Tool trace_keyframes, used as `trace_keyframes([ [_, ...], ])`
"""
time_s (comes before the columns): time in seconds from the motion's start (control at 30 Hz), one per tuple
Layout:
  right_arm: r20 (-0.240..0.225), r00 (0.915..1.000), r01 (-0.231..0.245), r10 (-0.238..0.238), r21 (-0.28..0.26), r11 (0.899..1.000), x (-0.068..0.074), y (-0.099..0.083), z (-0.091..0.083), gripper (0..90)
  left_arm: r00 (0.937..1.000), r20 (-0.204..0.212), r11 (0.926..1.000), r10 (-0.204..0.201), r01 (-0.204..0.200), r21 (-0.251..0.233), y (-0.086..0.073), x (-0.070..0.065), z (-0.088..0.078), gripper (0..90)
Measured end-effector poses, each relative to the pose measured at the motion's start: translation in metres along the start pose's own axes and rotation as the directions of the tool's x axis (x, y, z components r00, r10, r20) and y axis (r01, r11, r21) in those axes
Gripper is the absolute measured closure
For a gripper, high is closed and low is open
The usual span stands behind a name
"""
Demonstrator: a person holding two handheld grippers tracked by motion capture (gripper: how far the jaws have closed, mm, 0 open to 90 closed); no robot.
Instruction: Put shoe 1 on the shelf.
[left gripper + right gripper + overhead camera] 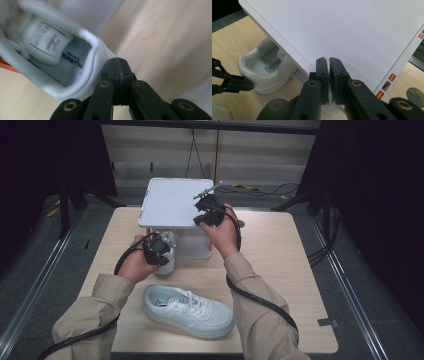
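high view: left gripper (159,251) fingers pinch shoe (62,60) heel rim; right gripper (209,212) fingers closed, empty.

On the table (280,250) a box (172,202) stands at the far middle, one shoe (167,262) lies partly under its lifted lid at the near left corner, and another shoe (189,310) lies before both, near the front edge.

A light wooden table (280,255) carries a white shoebox (192,247) under a tilted lid (172,202) at its far middle, one white sneaker (189,311) lying near the front edge, and a second sneaker (265,71) half under the lid's left side.
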State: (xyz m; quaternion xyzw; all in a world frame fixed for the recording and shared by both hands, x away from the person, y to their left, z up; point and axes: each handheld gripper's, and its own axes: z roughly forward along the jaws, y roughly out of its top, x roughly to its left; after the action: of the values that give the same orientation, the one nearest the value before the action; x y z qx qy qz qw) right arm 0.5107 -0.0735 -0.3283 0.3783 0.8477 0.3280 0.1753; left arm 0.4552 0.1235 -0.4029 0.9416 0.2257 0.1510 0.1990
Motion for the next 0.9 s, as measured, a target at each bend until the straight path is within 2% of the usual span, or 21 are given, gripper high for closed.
trace_keyframes([
  [0.07, -0.003, 1.0000, -0.004, 0.004, -0.003, 1.000, -0.001, 0.000, 0.000, 86.1, 0.9999, -0.015, 1.0000, -0.001, 0.001, 0.001, 0.003, 0.001, 0.000, 90.0],
  [0.17, -0.004, 1.0000, -0.004, 0.004, -0.005, 1.000, -0.001, -0.001, 0.000, 86.1, 0.9998, -0.002, 0.9996, -0.018, 0.018, -0.020, 0.010, 0.007, 0.004, 90.0],
  [0.27, -0.004, 1.0000, -0.008, 0.008, -0.008, 1.000, -0.001, -0.001, 0.000, 86.1, 0.9999, 0.005, 0.9998, -0.017, 0.017, -0.015, 0.012, 0.004, 0.007, 90.0],
  [0.3, -0.004, 1.0000, -0.007, 0.007, -0.009, 1.000, -0.001, -0.001, 0.000, 85.8, 0.9995, 0.024, 0.9996, -0.020, 0.020, -0.019, 0.011, 0.003, 0.005, 90.0],
  [0.33, -0.002, 1.0000, -0.005, 0.005, -0.007, 1.000, -0.001, -0.001, 0.000, 85.6, 0.9990, 0.041, 0.9998, -0.017, 0.017, -0.007, 0.010, 0.003, 0.003, 90.0],
  [0.43, 0.000, 1.0000, 0.001, -0.001, -0.009, 1.000, -0.001, -0.001, 0.000, 85.4, 0.9990, 0.043, 0.9989, -0.012, 0.010, 0.046, -0.001, 0.001, -0.001, 90.0],
  [0.47, 0.001, 1.0000, 0.005, -0.005, -0.007, 1.000, -0.001, -0.001, 0.000, 85.4, 0.9990, 0.043, 0.9989, -0.012, 0.010, 0.046, -0.001, 0.001, -0.001, 90.0],
  [0.5, 0.002, 1.0000, 0.006, -0.006, -0.006, 1.000, -0.001, -0.001, 0.000, 85.4, 0.9992, 0.039, 0.9975, -0.008, 0.005, 0.071, -0.011, 0.001, 0.000, 90.0],
  [0.57, 0.003, 1.0000, 0.007, -0.007, -0.005, 1.000, -0.001, -0.001, 0.000, 85.3, 0.9992, 0.039, 0.9975, -0.011, 0.008, 0.070, -0.016, 0.001, 0.002, 90.0],
  [0.6, 0.005, 1.0000, 0.006, -0.006, -0.003, 1.000, 0.000, 0.000, 0.000, 85.0, 0.9996, 0.020, 0.9981, -0.022, 0.021, 0.058, -0.022, 0.003, 0.006, 90.0],
  [0.67, 0.006, 1.0000, 0.005, -0.005, -0.004, 1.000, 0.000, 0.000, 0.000, 85.0, 0.9992, 0.023, 0.9985, -0.034, 0.033, 0.044, -0.024, 0.005, 0.008, 90.0],
  [0.77, 0.009, 1.0000, 0.002, -0.002, -0.002, 1.000, 0.000, 0.000, 0.000, 85.0, 0.9979, 0.042, 0.9985, -0.050, 0.049, 0.023, -0.023, 0.006, 0.011, 90.0],
  [0.8, 0.022, 0.9996, 0.017, -0.017, 0.001, 1.000, 0.000, 0.000, 0.001, 85.4, 1.0000, 0.000, 0.9997, -0.007, 0.007, 0.024, -0.019, 0.005, 0.012, 90.0],
  [0.87, 0.029, 0.9994, 0.020, -0.020, -0.003, 1.000, -0.002, -0.001, 0.003, 85.8, 0.9998, -0.005, 0.9996, -0.019, 0.019, 0.020, -0.017, 0.006, 0.013, 90.0],
  [0.9, 0.026, 0.9996, 0.013, -0.013, -0.009, 1.000, -0.002, -0.002, 0.004, 85.8, 0.9992, 0.010, 0.9993, -0.038, 0.038, -0.003, -0.014, 0.010, 0.016, 90.0],
])
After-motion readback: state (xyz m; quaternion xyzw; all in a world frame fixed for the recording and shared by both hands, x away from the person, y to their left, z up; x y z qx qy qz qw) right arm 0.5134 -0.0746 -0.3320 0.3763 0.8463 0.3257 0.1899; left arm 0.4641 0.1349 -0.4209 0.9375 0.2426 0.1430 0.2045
